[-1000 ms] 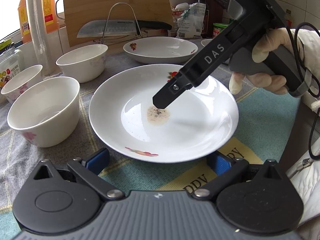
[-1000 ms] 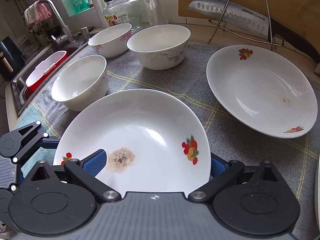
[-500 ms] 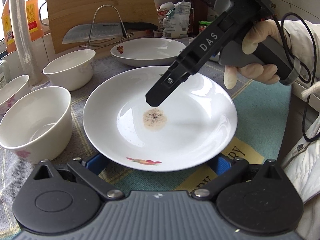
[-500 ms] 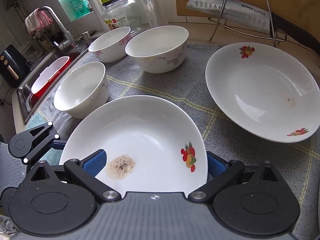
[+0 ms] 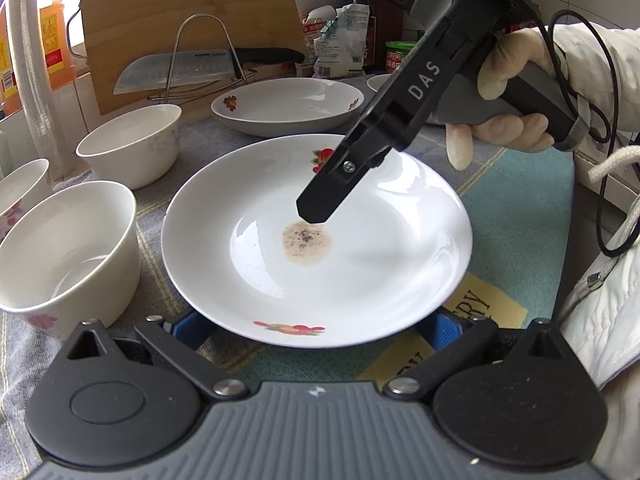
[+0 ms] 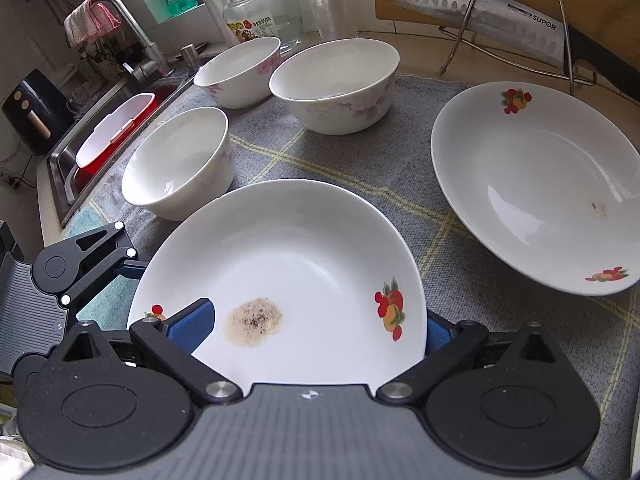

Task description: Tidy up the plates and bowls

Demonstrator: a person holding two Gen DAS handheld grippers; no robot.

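Note:
A white plate (image 5: 360, 264) with a brown stain (image 5: 306, 242) and fruit prints lies on the grey cloth. My left gripper (image 5: 316, 328) is open, its blue pads (image 5: 188, 326) tucked under the plate's near rim. My right gripper (image 6: 314, 328) is open too and straddles the opposite rim (image 6: 280, 188). One of its fingers (image 5: 320, 208) hangs over the stain; the other is hidden below the plate. A second fruit-print plate (image 6: 536, 184) lies behind. Three white bowls (image 6: 180, 160) (image 6: 336, 84) (image 6: 240, 68) stand to the side.
A knife on a wire rack (image 5: 180, 68) leans against a wooden board at the back. A sink (image 6: 108, 136) with a red-and-white tub lies beyond the bowls. A glass jar (image 6: 260, 12), stacked cups (image 5: 28, 80) and bottles line the back wall. A person's gloved hand (image 5: 516, 92) holds the right gripper.
My left gripper has moved forward, so its pads now sit under the plate's near rim instead of beside it. The right gripper stays over the plate.

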